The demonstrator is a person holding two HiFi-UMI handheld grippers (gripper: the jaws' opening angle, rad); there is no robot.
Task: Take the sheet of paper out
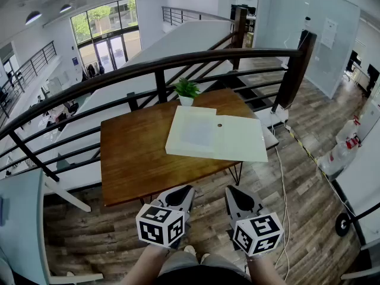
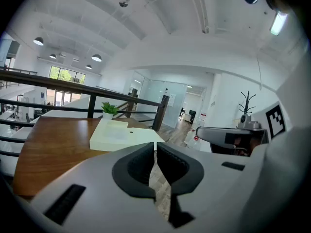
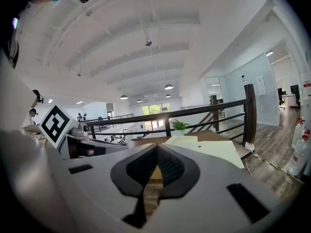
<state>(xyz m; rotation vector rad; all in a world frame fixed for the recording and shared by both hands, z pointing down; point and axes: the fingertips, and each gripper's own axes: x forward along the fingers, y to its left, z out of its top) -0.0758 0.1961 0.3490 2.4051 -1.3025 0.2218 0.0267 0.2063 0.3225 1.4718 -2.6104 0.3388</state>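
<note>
A flat pale cream folder [image 1: 217, 136] with a small dark button lies on the right half of the wooden table [image 1: 130, 153]; a lighter rectangular patch shows on its left part. No loose sheet of paper is in view. My left gripper [image 1: 186, 190] and right gripper [image 1: 231, 191] hang side by side just off the table's near edge, well short of the folder. Both are shut with nothing between the jaws. The left gripper view shows the folder [image 2: 121, 135] ahead, past the closed left gripper [image 2: 155, 147]. Beyond the closed right gripper [image 3: 157, 148], the folder [image 3: 209, 147] lies ahead to the right.
A small potted plant [image 1: 187, 91] stands at the table's far edge, just behind the folder. A dark metal railing [image 1: 160, 70] runs behind the table, over a drop to a lower floor. White containers [image 1: 344, 144] and a cable lie on the wooden floor at the right.
</note>
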